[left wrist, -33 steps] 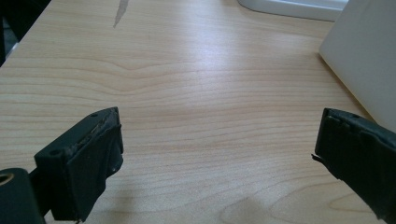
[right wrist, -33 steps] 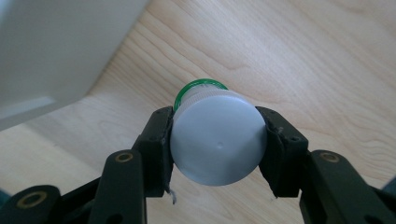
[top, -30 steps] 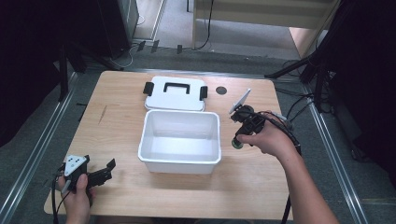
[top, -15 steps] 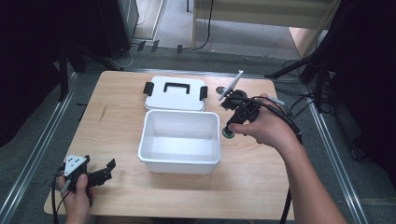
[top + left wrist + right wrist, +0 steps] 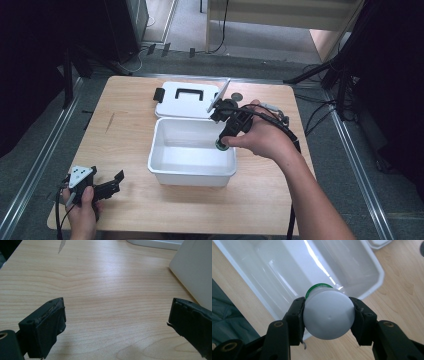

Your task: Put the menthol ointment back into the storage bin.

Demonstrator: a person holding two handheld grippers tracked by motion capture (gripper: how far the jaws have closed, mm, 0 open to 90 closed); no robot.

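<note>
Since the right gripper (image 5: 220,143) has swung in from beside the bin (image 5: 165,167), we now hold the bottle (image 5: 327,316), clamped tight, above its rim, so dropping it in looks next. Left gripper (image 5: 111,186) rests wide open, empty, on the surface (image 5: 125,120).

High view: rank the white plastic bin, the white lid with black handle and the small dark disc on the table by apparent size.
1. White plastic bin, nearer the camera.
2. White lid with black handle, partly hidden, so the gap is unsure.
3. Small dark disc, smallest.

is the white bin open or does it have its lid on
Open. The white bin shows its bare inside, and its lid lies flat on the table just behind it.
</note>
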